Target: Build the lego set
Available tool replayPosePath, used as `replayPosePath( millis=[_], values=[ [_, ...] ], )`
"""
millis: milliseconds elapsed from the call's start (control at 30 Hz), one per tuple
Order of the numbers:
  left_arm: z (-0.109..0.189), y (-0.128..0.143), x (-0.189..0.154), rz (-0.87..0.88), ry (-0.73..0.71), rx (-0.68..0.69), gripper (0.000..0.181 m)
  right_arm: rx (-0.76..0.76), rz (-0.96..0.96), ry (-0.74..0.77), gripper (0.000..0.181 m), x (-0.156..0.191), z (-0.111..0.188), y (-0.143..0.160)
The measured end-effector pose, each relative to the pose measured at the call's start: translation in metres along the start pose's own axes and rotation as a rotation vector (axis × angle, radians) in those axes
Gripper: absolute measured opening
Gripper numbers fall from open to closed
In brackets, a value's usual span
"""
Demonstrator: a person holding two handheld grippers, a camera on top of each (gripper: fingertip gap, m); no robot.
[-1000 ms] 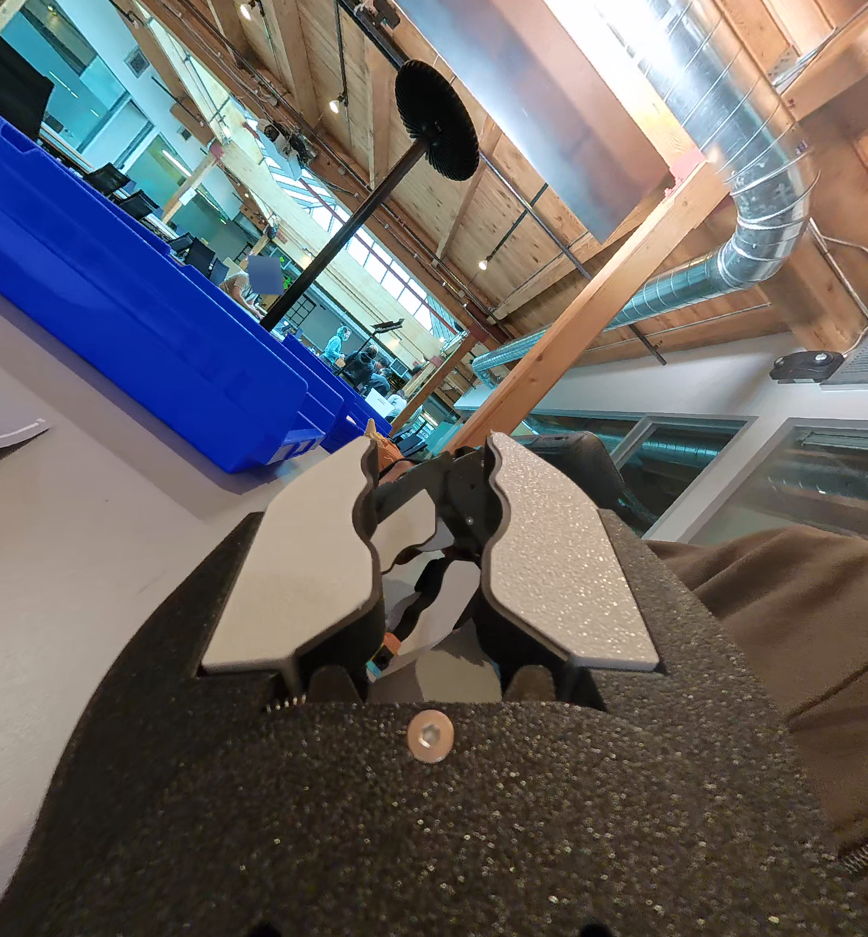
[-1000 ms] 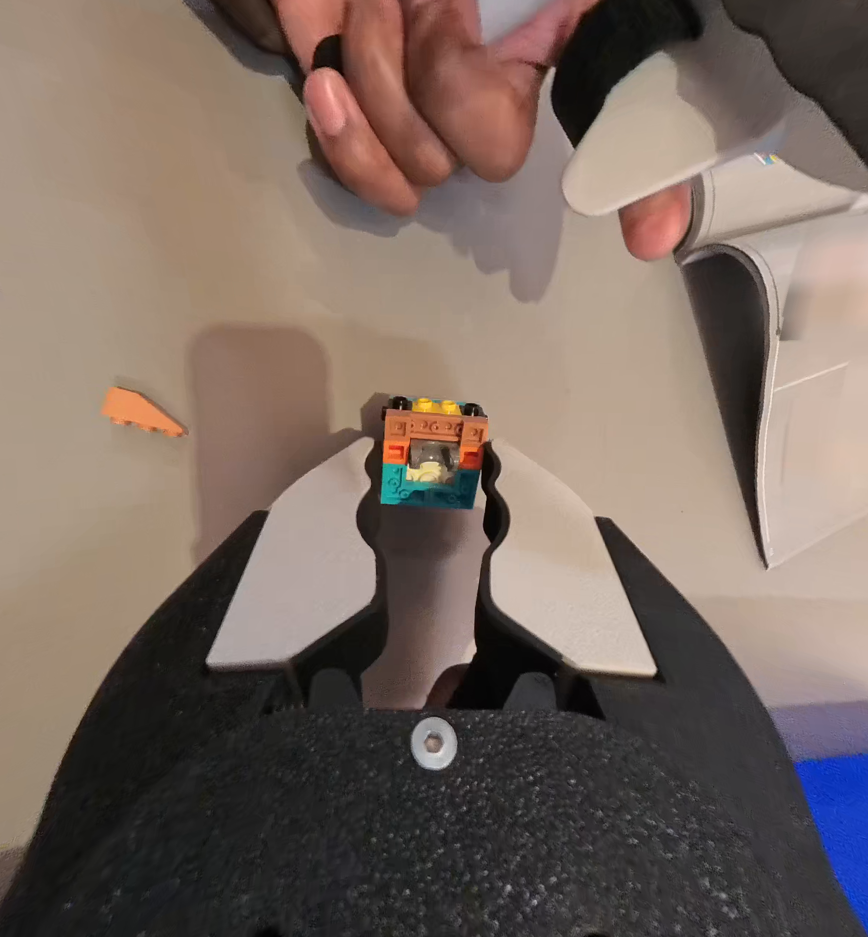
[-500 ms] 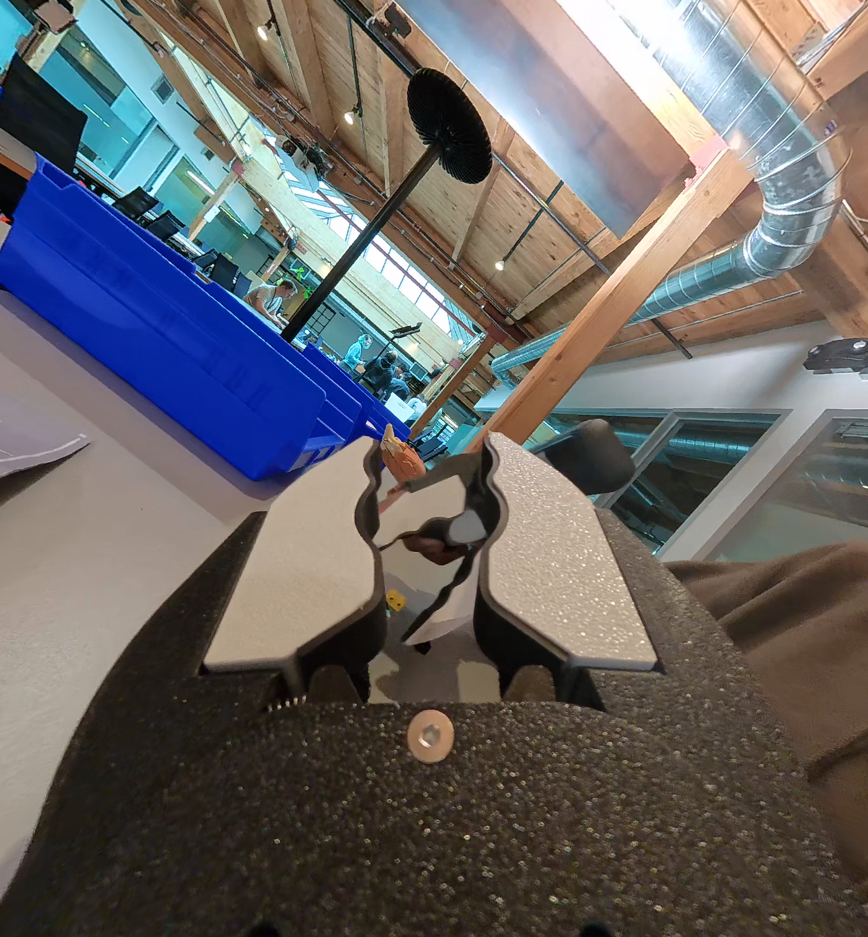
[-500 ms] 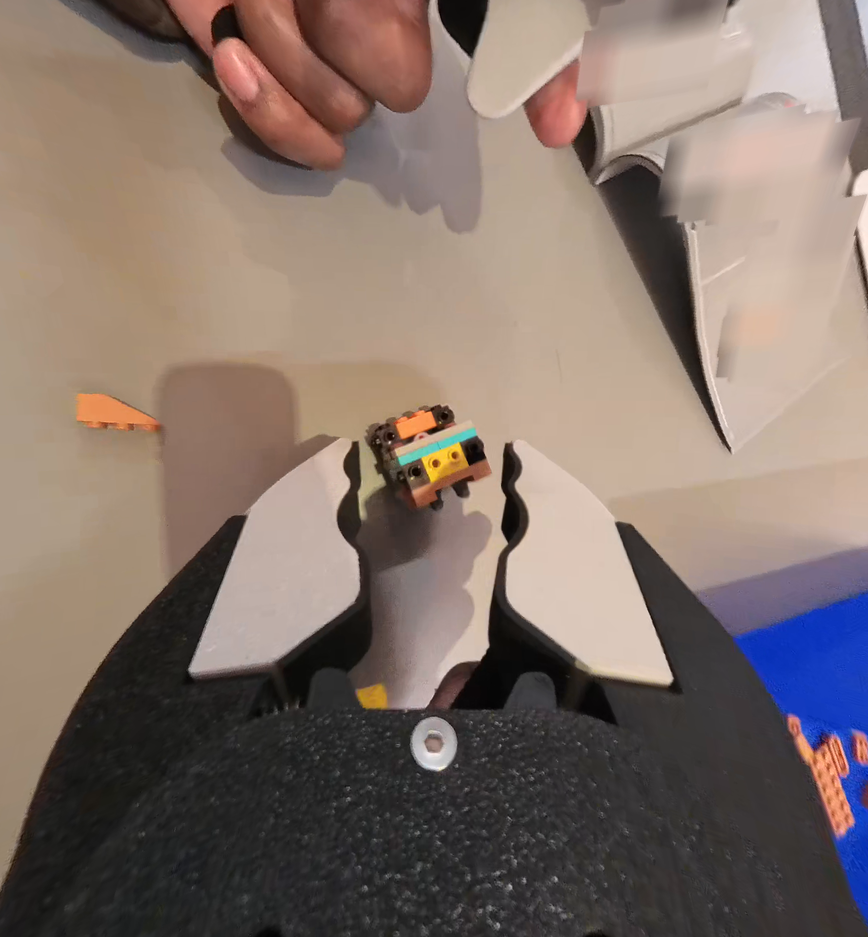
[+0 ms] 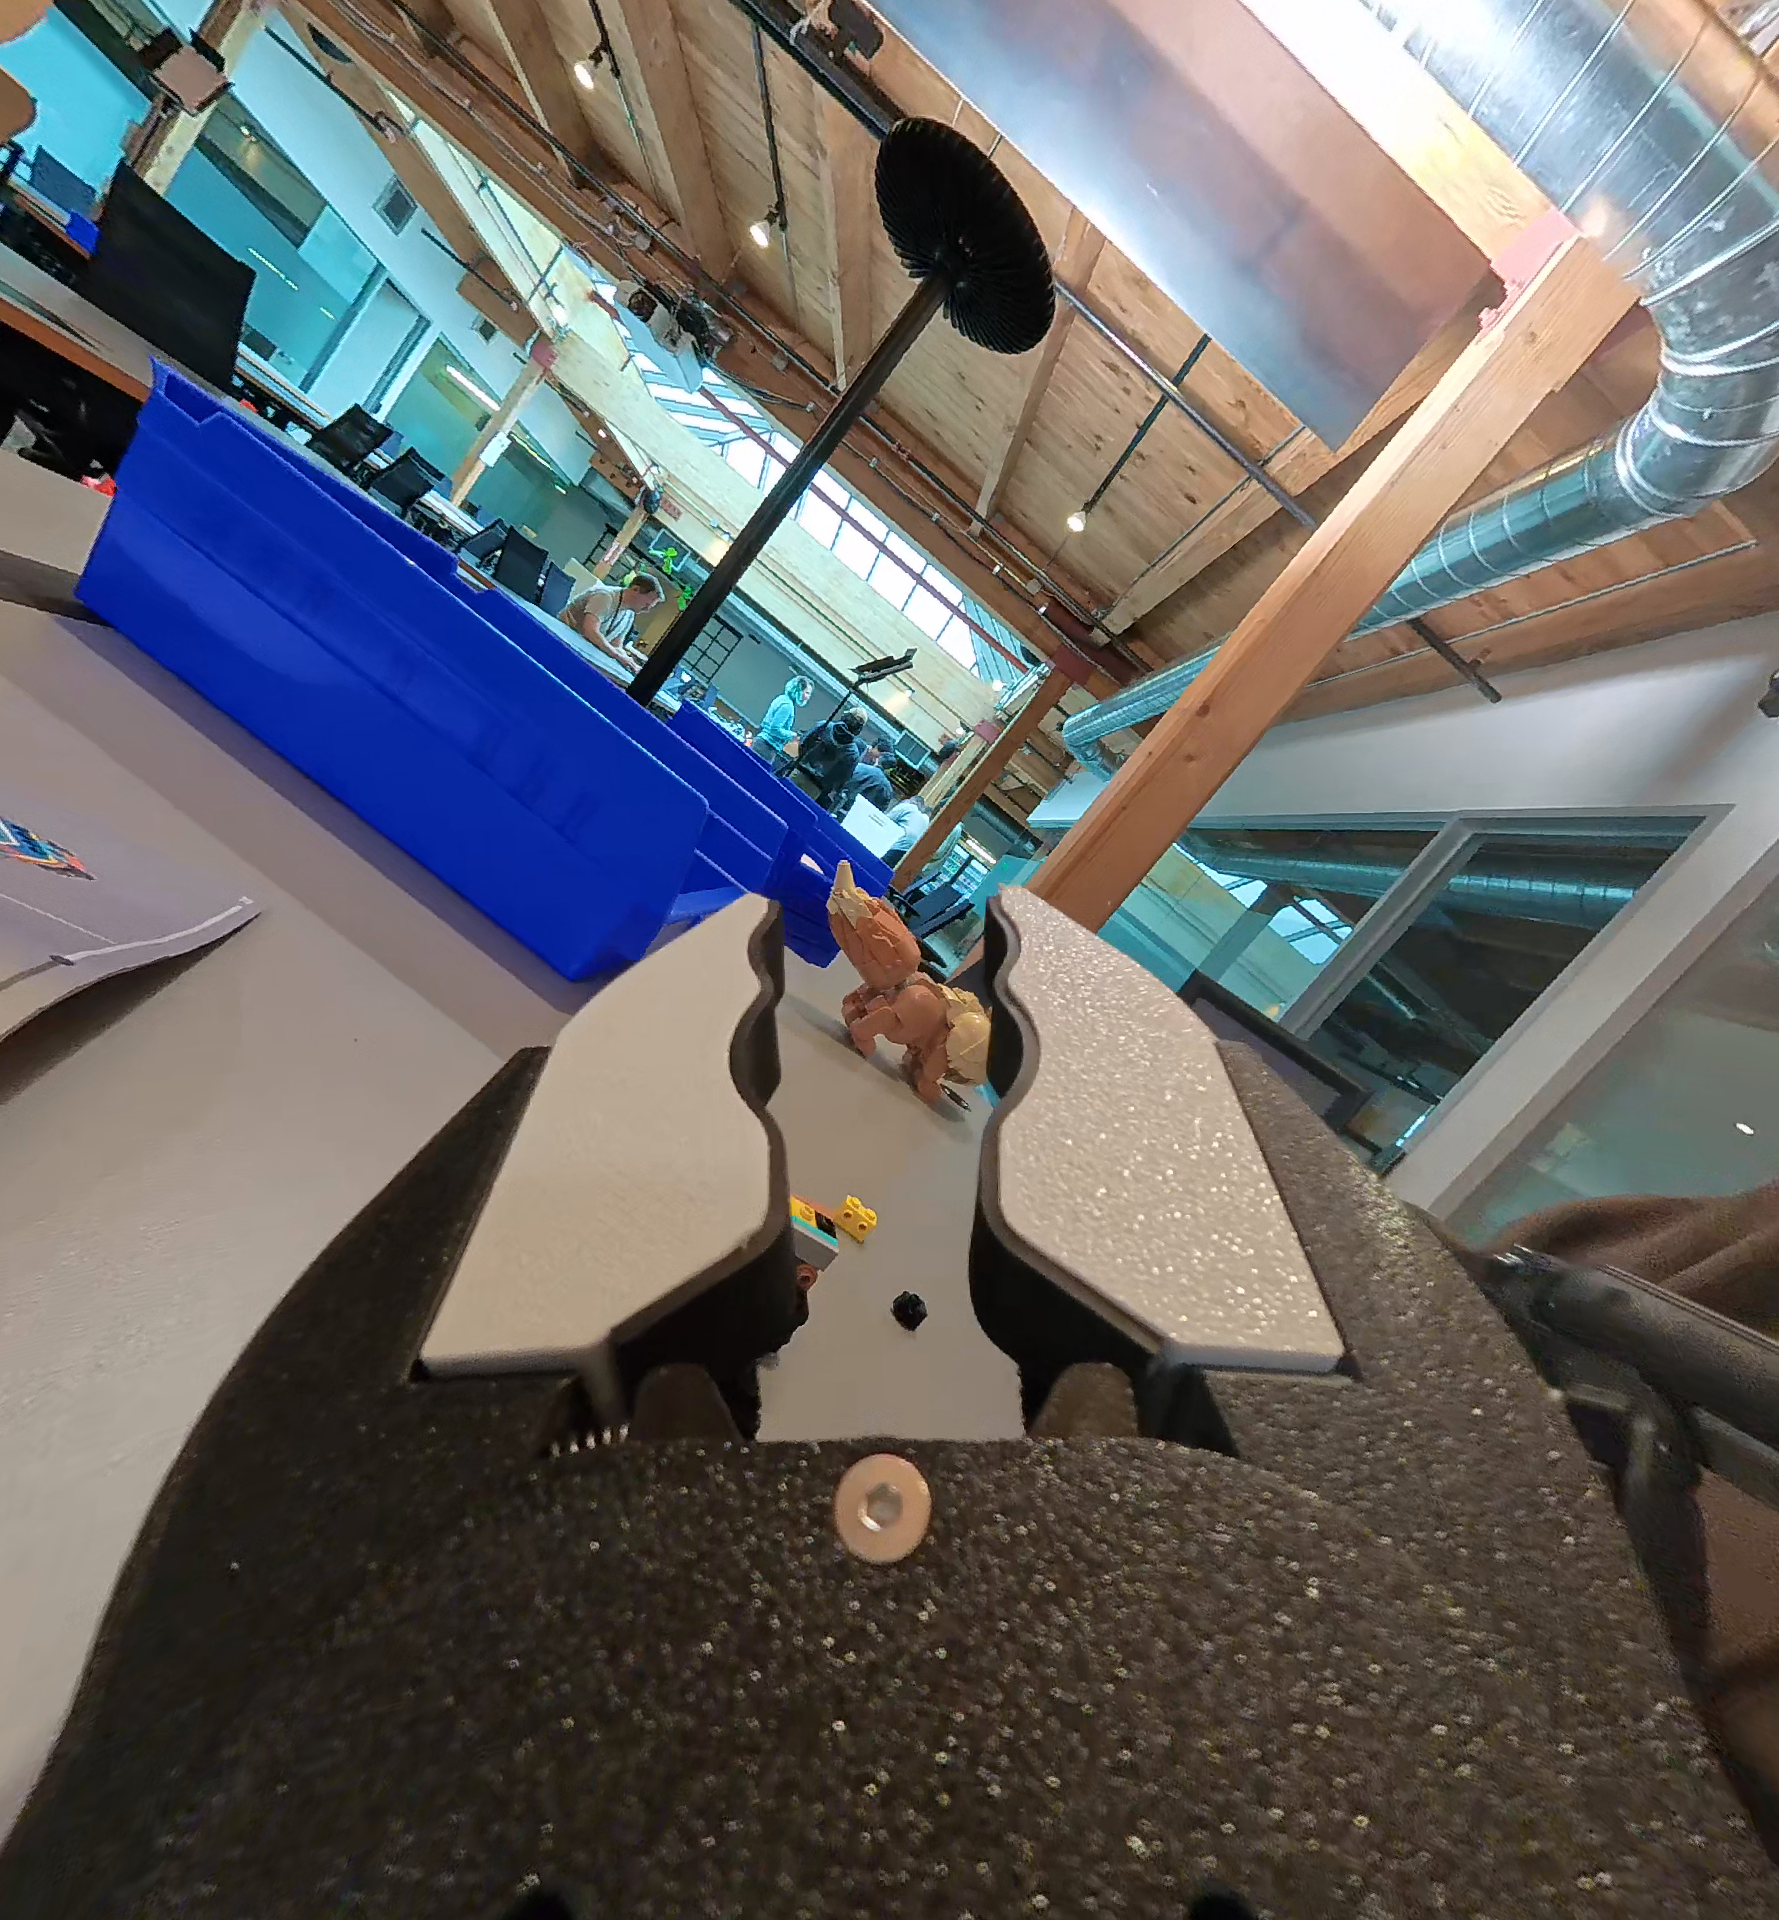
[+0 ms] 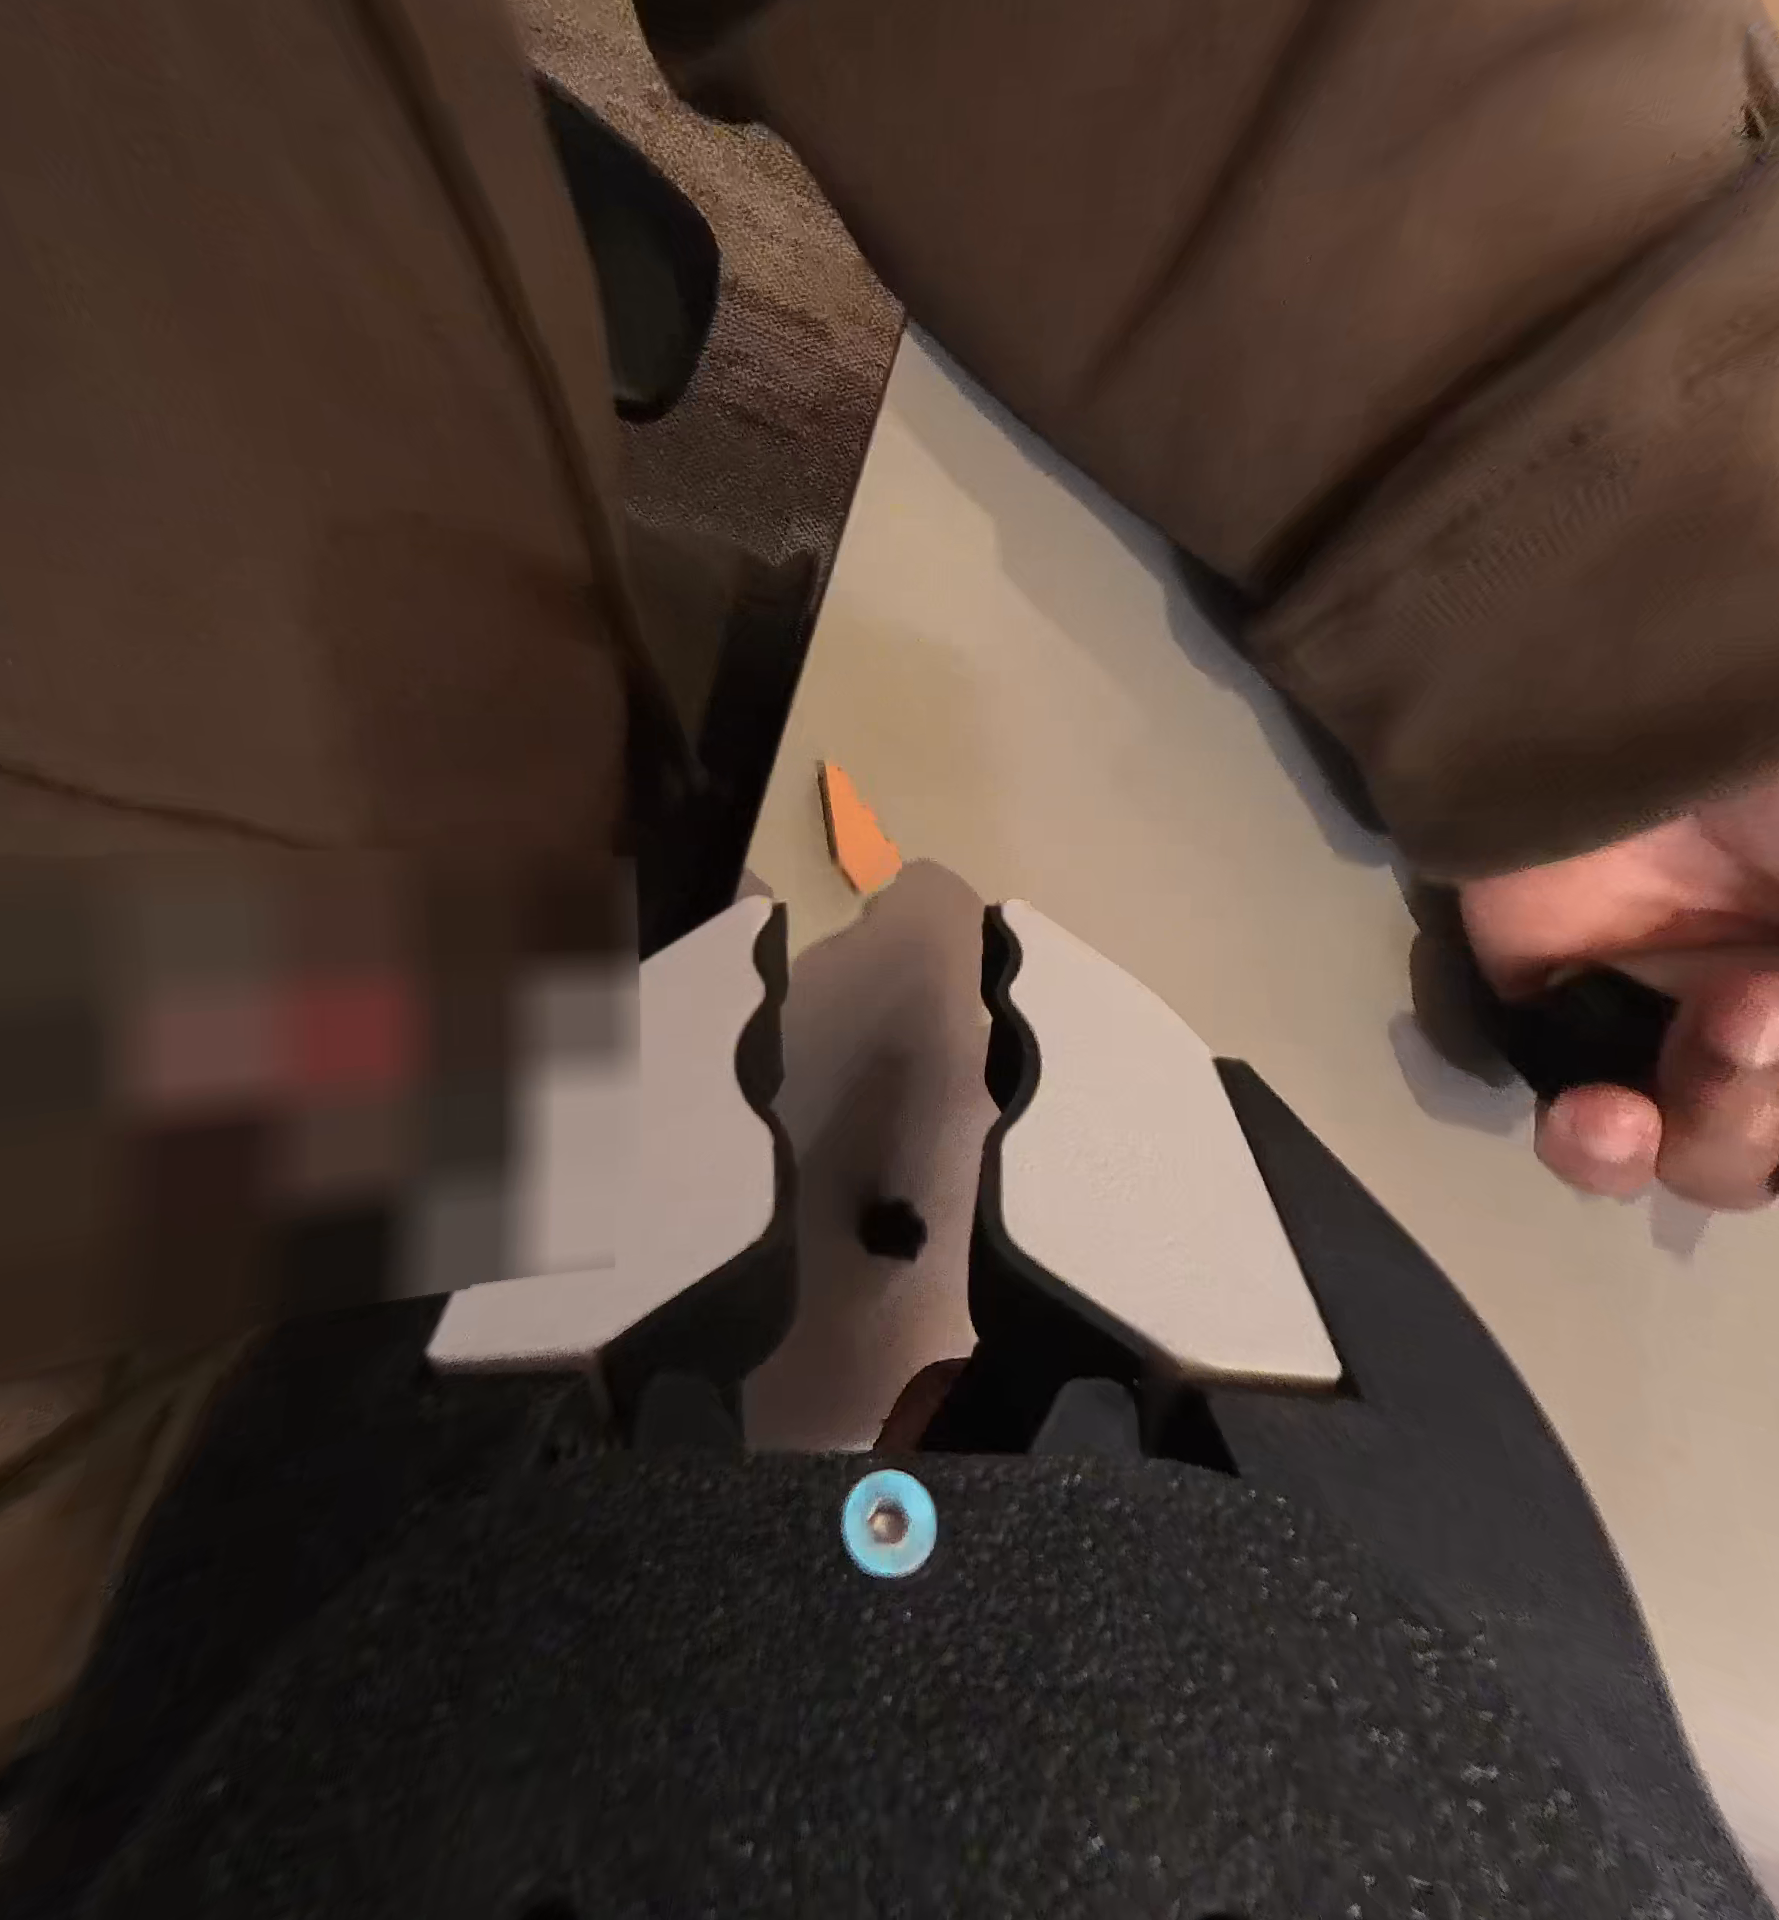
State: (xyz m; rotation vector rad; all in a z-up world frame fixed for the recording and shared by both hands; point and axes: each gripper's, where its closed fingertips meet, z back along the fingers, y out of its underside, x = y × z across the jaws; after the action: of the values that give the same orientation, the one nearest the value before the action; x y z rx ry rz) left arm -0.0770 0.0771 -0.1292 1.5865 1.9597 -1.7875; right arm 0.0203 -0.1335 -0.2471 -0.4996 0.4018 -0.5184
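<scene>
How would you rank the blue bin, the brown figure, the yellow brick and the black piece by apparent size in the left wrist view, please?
1. blue bin
2. brown figure
3. yellow brick and black piece: too alike to rank.

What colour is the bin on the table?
Bright blue bin, clearest in the left wrist view, behind the open left gripper.
</scene>
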Motion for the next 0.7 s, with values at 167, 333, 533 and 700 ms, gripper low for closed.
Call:
replayPosePath(
  millis=[167, 333, 533, 700],
  values=[
    [0.000, 0.000, 0.000, 0.001, -0.005, 0.007, 0.036, 0.008, 0.008, -0.025, 0.030, 0.001, -0.010, -0.004],
    [-0.002, 0.005, -0.004, -0.017, 0.006, 0.035, 0.036, -0.004, -0.020, -0.060, 0.014, 0.004, -0.017, -0.006],
    [-0.005, 0.019, -0.008, -0.171, -0.007, 0.152, 0.036, -0.058, -0.086, -0.019, 0.013, -0.003, -0.007, 0.003],
    [-0.008, 0.052, -0.003, -0.507, -0.086, 0.389, 0.045, -0.186, -0.270, 0.075, 0.012, -0.029, 0.044, 0.036]
  ],
)
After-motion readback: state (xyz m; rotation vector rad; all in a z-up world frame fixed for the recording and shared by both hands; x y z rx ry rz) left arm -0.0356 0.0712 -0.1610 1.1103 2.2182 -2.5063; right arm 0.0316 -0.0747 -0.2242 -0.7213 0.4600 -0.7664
